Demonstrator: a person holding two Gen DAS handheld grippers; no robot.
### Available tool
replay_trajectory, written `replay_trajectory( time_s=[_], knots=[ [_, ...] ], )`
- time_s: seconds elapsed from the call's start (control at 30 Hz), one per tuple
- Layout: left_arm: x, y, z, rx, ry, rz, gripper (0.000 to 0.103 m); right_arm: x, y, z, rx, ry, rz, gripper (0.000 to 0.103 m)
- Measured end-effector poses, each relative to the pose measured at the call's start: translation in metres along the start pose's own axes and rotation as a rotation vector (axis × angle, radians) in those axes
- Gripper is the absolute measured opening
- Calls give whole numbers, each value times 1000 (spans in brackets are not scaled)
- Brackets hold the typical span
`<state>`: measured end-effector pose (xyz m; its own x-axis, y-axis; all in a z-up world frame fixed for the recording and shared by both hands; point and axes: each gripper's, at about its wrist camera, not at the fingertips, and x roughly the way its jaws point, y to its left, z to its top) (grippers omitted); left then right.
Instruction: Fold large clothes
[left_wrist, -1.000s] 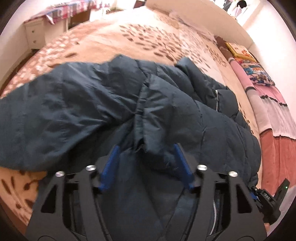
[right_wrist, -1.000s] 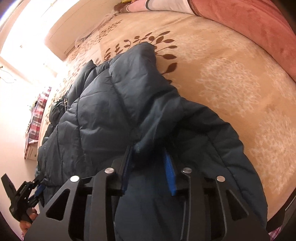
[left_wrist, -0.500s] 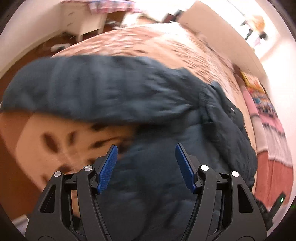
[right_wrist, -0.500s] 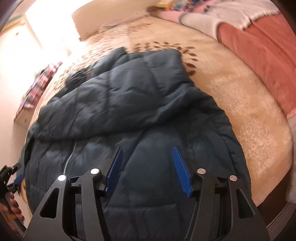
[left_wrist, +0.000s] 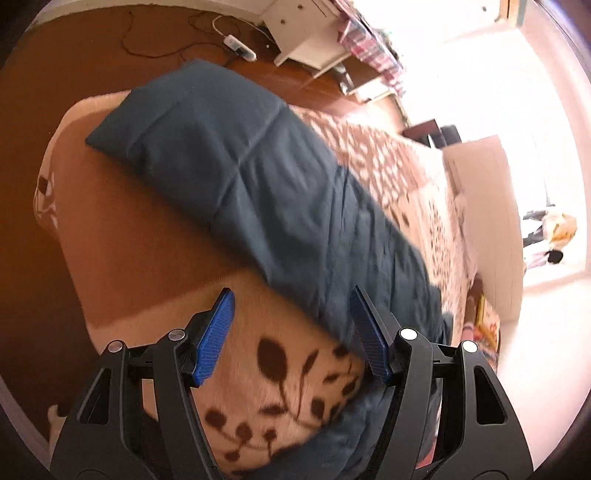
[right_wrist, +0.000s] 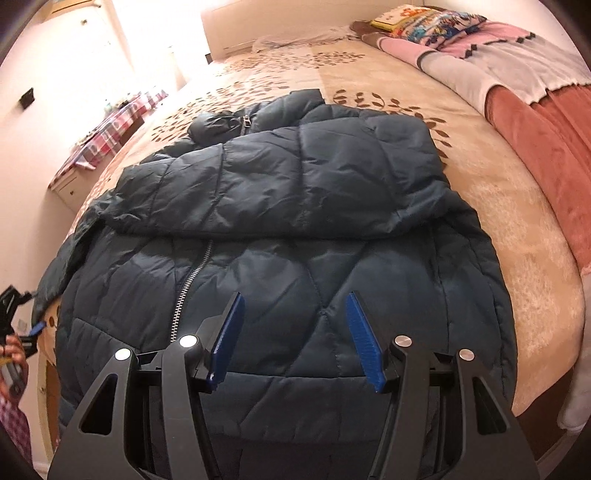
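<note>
Left wrist view is showing the left tongs (left_wrist: 290, 334) hanging open with nothing between the blue pads, just leaf-print bedspread (left_wrist: 280, 384) under them. The jacket's left sleeve (left_wrist: 236, 177) is stretching away up the frame, its cuff lying at the far edge of the bed by the brown floor. It's pretty blurry, so I can't tell if the right pad is brushing the fabric or just sitting beside it.

Right wrist view is looking over the dark quilted jacket (right_wrist: 295, 258), which is lying front-up in the middle of the bed, zipper (right_wrist: 192, 280) running up left of centre. The right sleeve (right_wrist: 295, 170) is lying folded across the chest. The right tongs (right_wrist: 295, 339) have just been opening and are hovering over the hem with nothing in them.

So I'm guessing we're mid sleeve-folding: right one done, left one sticking out. Next move probably needs the left tongs pinching that sleeve near the cuff and carrying it across the chest.
</note>
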<state>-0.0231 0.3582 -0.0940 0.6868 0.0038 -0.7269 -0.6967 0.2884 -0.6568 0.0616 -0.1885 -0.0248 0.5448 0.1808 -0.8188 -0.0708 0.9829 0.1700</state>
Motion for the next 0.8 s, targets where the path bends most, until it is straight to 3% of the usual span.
replay_trajectory(
  time_s=[0.13, 0.2, 0.27, 0.33, 0.43, 0.53, 0.67, 0.8],
  knots=[
    [12, 1, 13, -38, -28, -3, 64, 0, 2, 0, -5, 1, 2, 57],
    [16, -1, 19, -37, -53, 15, 51, 1, 2, 0, -4, 3, 3, 57],
    [18, -2, 27, -11, -57, 59, 14, 1, 1, -1, -2, 5, 5, 57],
    [15, -2, 32, 3, -64, 72, 4, 1, 0, -2, 4, 5, 5, 57],
    [-4, -17, 35, 83, -135, 56, 3, -1, -4, -3, 19, 1, 7, 57],
    [-27, -55, 28, 237, -211, 21, 2, -2, -10, -4, 42, -2, 12, 57],
    [-57, -124, 8, 486, -283, -82, 2, -5, -18, -7, 65, -7, 24, 57],
    [-82, -193, -30, 700, -285, -232, 2, -12, -27, -9, 86, -24, 40, 57]
  ],
)
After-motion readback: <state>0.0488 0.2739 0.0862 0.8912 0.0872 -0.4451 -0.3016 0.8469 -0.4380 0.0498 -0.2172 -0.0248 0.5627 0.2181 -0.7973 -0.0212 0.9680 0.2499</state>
